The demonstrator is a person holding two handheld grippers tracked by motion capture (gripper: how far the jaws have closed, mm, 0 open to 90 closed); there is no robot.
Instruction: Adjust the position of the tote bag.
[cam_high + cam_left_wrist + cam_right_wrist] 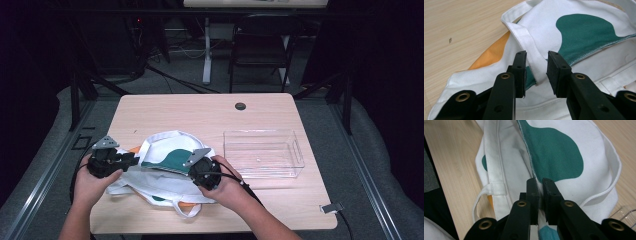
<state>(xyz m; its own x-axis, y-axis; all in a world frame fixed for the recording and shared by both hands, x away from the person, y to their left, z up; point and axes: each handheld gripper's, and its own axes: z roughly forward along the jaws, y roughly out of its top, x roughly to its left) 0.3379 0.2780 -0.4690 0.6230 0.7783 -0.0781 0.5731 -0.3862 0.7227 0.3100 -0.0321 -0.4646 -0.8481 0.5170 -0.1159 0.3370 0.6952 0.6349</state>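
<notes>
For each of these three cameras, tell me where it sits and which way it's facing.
High view: above the person's side, looking forward and down on the table; forearms, both hands show.
Left gripper view: rides the left gripper, jaws straddling a white strap.
Right gripper view: rides the right gripper, pinching cloth.
All share the tote bag.

Wooden table bears tote bag and clear bin.

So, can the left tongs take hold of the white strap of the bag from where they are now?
Probably yes. The left tongs are open with the white strap of the bag already lying between their jaws, nothing blocking it.
</notes>
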